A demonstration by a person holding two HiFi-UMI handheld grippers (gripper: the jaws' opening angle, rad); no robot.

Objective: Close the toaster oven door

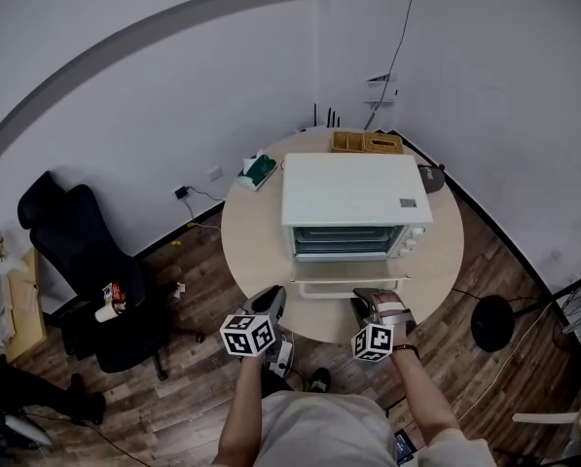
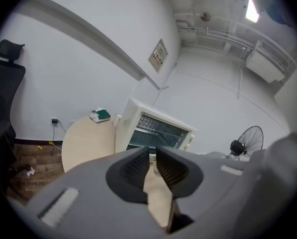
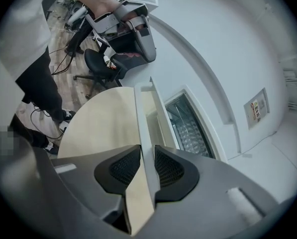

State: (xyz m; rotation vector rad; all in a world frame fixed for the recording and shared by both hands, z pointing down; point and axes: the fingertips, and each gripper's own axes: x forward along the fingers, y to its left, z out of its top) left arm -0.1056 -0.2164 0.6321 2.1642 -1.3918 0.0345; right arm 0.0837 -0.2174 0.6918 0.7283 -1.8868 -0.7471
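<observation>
The toaster oven (image 1: 353,197) sits in the middle of the round table (image 1: 256,236). Its door (image 1: 348,269) is dropped flat toward the person and its handle (image 1: 348,285) runs along the near edge, so the closing hasn't begun; this looks like the point of taking hold. The right gripper (image 1: 366,296) is at the right part of that handle. In the right gripper view the pale bar runs straight through the right gripper's mouth, and the claw is drawn in until both ribbed pads (image 3: 168,167) seem to press on it, with no slack that I can see. The left gripper (image 1: 273,293) hangs near the table's near edge, left of the door and touching nothing. Its claw is all but together, with only a sliver of tabletop showing through and nothing in it. To my eye the next move is a lift: swing the handle up and away in an arc about the hinge until the door meets the oven's front, keeping the bar from slipping through the pads.
</observation>
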